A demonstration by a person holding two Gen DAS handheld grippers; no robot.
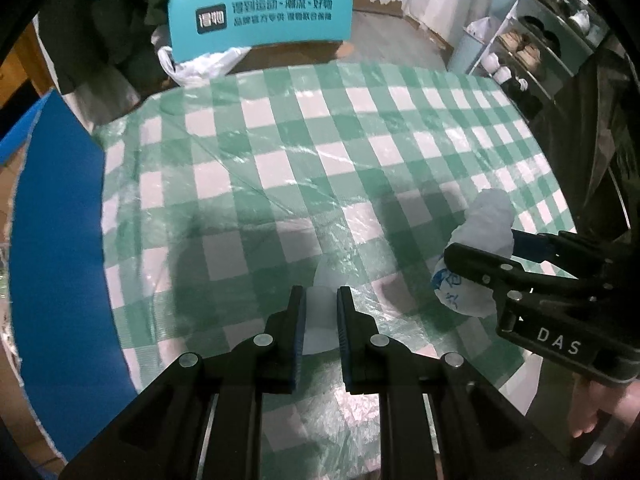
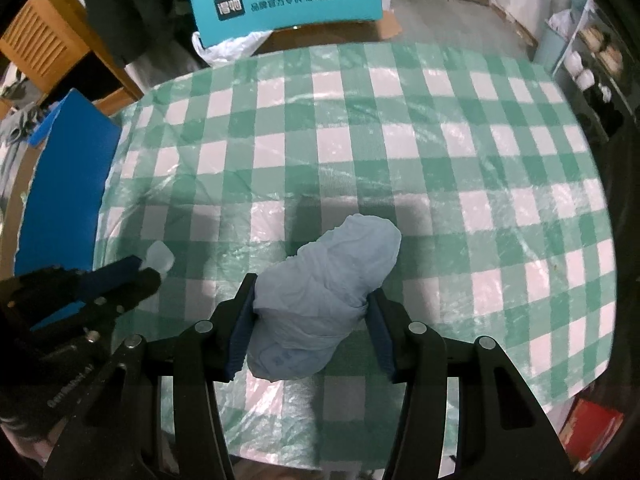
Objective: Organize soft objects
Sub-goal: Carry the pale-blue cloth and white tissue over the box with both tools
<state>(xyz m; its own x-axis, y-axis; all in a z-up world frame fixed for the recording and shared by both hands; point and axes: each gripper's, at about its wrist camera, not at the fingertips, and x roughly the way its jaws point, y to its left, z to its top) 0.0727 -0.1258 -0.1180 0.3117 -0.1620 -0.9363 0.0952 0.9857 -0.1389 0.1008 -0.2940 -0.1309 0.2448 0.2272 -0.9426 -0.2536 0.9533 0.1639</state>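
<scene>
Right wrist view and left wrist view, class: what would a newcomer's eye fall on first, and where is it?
The green-and-white checked tablecloth fills both views. In the right wrist view, the right gripper clamps a rolled pale blue plastic bag near the front edge. In the left wrist view, the left gripper pinches a small translucent white piece, and a teal box with Chinese lettering stands beyond the far edge.
</scene>
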